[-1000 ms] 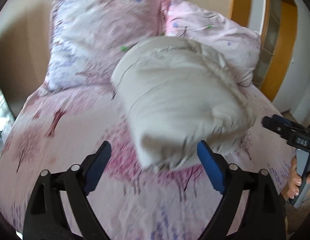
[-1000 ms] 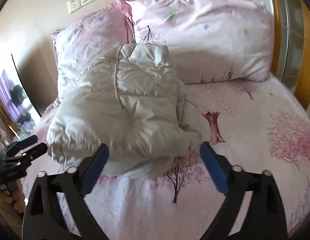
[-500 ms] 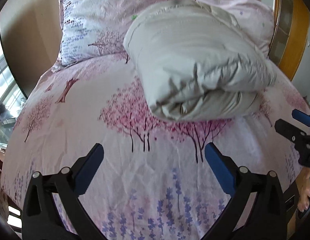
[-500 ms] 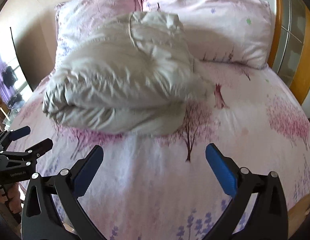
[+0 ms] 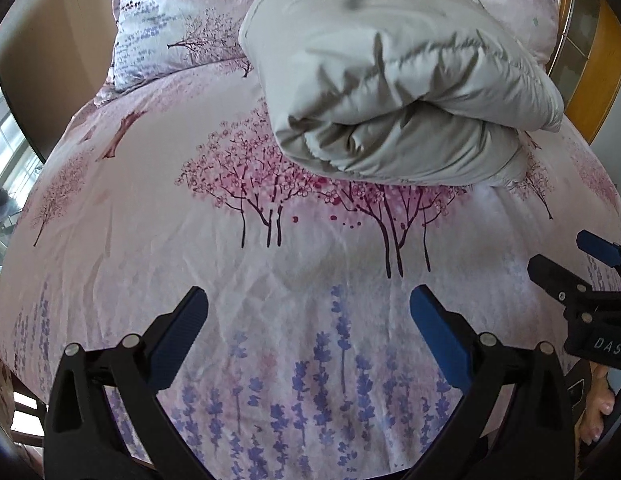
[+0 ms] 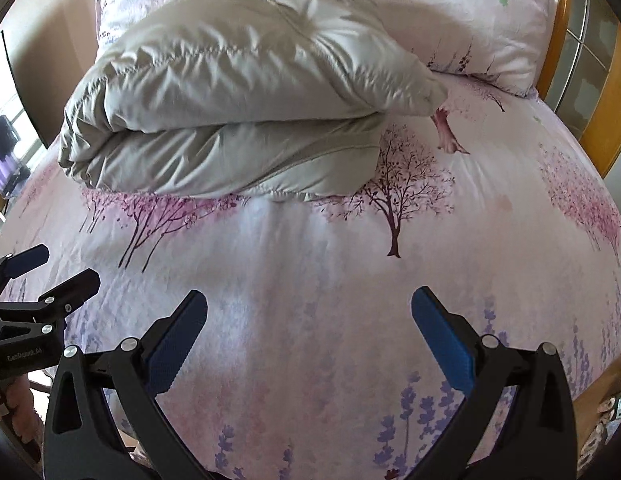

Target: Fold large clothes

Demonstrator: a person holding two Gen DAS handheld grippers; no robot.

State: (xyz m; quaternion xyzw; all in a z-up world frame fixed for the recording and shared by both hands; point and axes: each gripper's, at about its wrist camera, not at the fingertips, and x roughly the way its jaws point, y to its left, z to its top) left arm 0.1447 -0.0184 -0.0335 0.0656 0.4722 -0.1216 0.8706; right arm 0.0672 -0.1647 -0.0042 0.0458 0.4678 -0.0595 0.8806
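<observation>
A light grey puffer jacket [image 5: 394, 80] lies folded in a thick bundle on the pink tree-print bedsheet [image 5: 270, 264], its fold facing me. In the right wrist view the jacket [image 6: 238, 92] rests in front of the pillows. My left gripper [image 5: 308, 296] hangs open over the lavender-print part of the sheet, well short of the jacket, with nothing between its blue pads. My right gripper [image 6: 308, 296] is open too, equally far back and empty. Each gripper shows at the edge of the other's view: the right gripper [image 5: 558, 252], the left gripper [image 6: 68, 264].
Two pink pillows [image 6: 474, 24] lean against the beige wall behind the jacket. A wooden frame [image 5: 590, 64] stands at the right. The bed's front edge curves just below the grippers. A person's bare foot [image 5: 594, 416] is on the floor at the right, and a window [image 5: 6, 152] is at the left.
The jacket, earlier close up between both pairs of jaws, now lies on the bed farther away. Both grippers have drawn back, sunk and tilted downward; the left jaws stand slightly wider.
</observation>
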